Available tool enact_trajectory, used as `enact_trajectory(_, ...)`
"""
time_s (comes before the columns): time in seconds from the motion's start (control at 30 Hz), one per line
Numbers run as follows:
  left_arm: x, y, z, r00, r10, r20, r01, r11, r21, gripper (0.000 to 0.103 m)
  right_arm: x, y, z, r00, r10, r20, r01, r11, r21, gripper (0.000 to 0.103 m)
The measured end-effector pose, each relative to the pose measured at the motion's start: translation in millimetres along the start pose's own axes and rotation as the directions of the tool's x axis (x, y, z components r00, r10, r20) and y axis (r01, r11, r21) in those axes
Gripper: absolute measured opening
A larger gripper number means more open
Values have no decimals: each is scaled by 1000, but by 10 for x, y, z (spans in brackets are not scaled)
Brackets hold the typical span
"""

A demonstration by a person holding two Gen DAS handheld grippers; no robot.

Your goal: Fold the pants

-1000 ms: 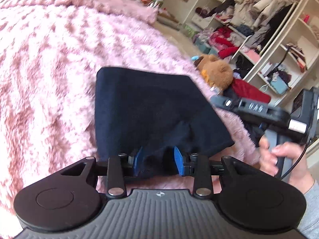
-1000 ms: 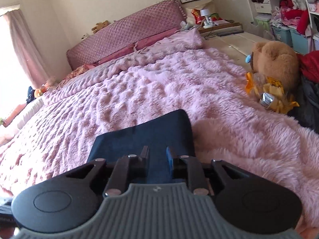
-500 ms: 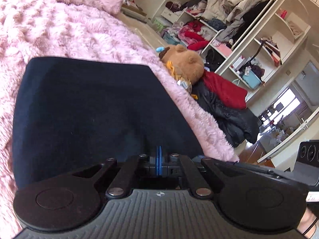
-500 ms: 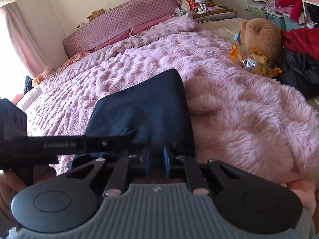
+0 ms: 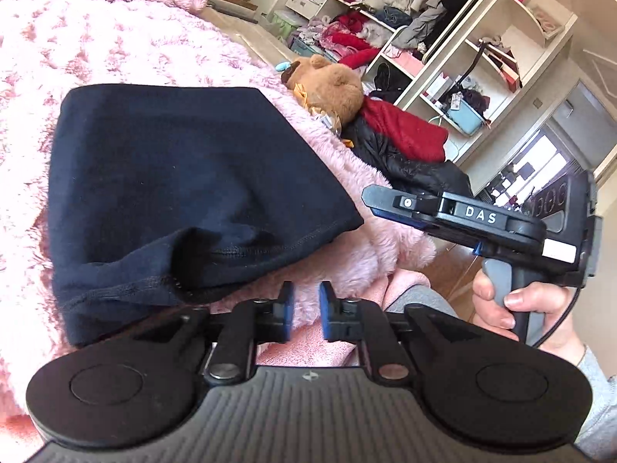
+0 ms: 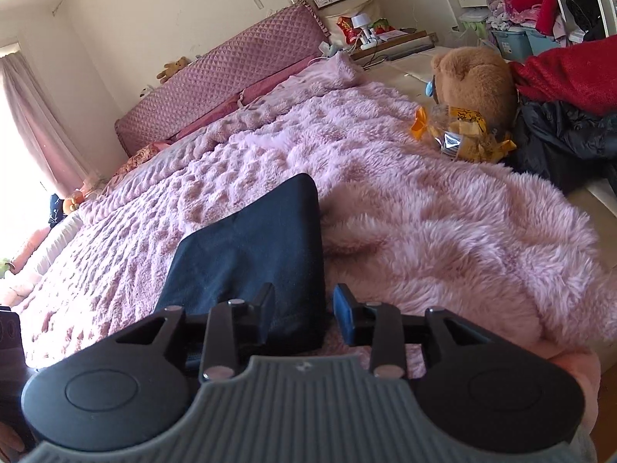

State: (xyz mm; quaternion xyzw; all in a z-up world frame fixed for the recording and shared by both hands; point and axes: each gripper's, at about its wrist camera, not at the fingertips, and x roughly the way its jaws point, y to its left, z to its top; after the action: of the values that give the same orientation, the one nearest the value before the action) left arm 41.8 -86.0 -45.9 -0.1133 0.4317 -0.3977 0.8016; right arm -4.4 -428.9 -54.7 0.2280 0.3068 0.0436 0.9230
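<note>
Wide pink bed (image 6: 239, 177) past folded pants (image 5: 185, 177): bare fluffy blanket, room to pass. Teddy bear (image 6: 478, 88) and pile of dark and red clothes (image 6: 570, 115) block bed's right edge. Right gripper (image 5: 370, 200) hangs just beside pants, at their right side. Left gripper (image 5: 305, 310) near pants' hem, fingers apart, nothing between.

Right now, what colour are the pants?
Dark navy, plain, no pattern. The pants show best in the left wrist view, lying folded on the pink blanket.
</note>
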Motion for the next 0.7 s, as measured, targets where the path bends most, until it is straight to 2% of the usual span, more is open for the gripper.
enact_trajectory(0.03,-93,38,21,1000,-10,12,10,1000,-14,44,-3,-11,12,1000,2,2,-2,1000,2,35)
enact_trajectory(0.1,-273,167,76,998,-44,40,46,998,-50,53,-6,-44,36,1000,17,3,-17,1000,8,37)
enact_trajectory(0.17,-378,394,163,993,-117,9,118,985,-126,59,25,-108,83,998,55,-8,-55,998,34,37)
enact_trajectory(0.23,-433,738,240,975,-220,-4,212,942,-261,61,84,-188,121,994,102,-35,-99,992,80,38)
enact_trajectory(0.27,-459,921,257,971,-239,16,231,917,-325,61,117,-243,130,991,124,-46,-118,986,116,41)
enact_trajectory(0.33,-515,1242,281,976,-211,54,214,886,-411,61,174,-351,114,986,155,-67,-142,975,172,46)
enact_trajectory(0.47,-482,1731,291,995,-69,73,95,870,-484,62,293,-558,29,972,195,-132,-149,943,296,52)
enact_trajectory(0.5,-416,1861,285,996,-62,60,85,852,-517,62,318,-598,4,968,215,-132,-161,929,332,56)
enact_trajectory(0.57,-223,2075,233,991,-130,45,130,790,-599,62,367,-667,-37,957,264,-117,-198,894,403,62)
enact_trajectory(0.63,51,2229,158,960,-275,49,236,701,-673,62,426,-708,-66,948,300,-103,-222,860,460,68)
enact_trajectory(0.7,256,2285,108,929,-362,79,307,634,-710,64,507,-739,-91,941,325,-96,-234,828,510,68)
